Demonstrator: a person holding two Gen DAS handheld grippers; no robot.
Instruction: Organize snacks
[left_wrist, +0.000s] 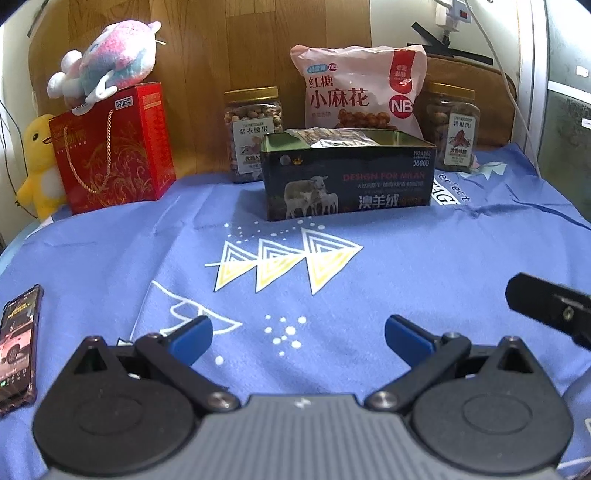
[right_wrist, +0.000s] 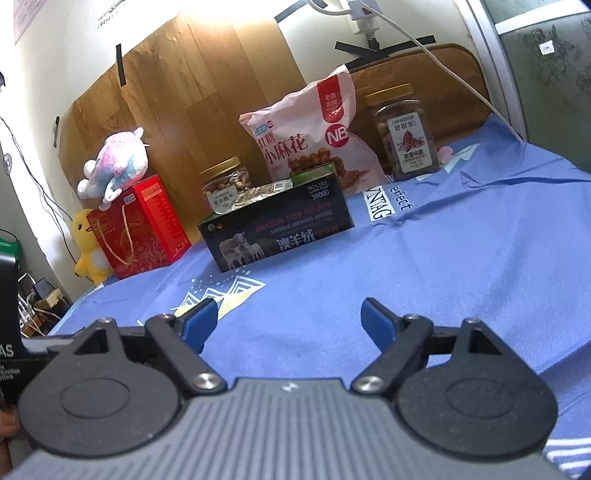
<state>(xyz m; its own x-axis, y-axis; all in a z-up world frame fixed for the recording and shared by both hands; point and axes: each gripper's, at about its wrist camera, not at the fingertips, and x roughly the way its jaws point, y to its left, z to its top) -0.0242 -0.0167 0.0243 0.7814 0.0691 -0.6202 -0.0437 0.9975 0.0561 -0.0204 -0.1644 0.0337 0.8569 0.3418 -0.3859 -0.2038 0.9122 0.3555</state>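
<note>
Both grippers low over the blue cloth (left_wrist: 406, 258), nothing held. Left gripper (left_wrist: 298, 338): jaws spread wide, empty. Right gripper (right_wrist: 288, 320): same, wide and empty.

Tin (left_wrist: 347, 173) sits well ahead of the left jaws, dead centre; ahead and slightly left of the right jaws. Open top, packets already inside.

Behind it: pink bag (left_wrist: 360, 92) upright, left jar (left_wrist: 253, 134) and right jar (left_wrist: 455, 127) flanking.

Likely step: fetch a jar or the bag. Judgement: approach level, straddle the jar body below the lid, close squarely; the bag looks soft, so pinch its top edge.
</note>
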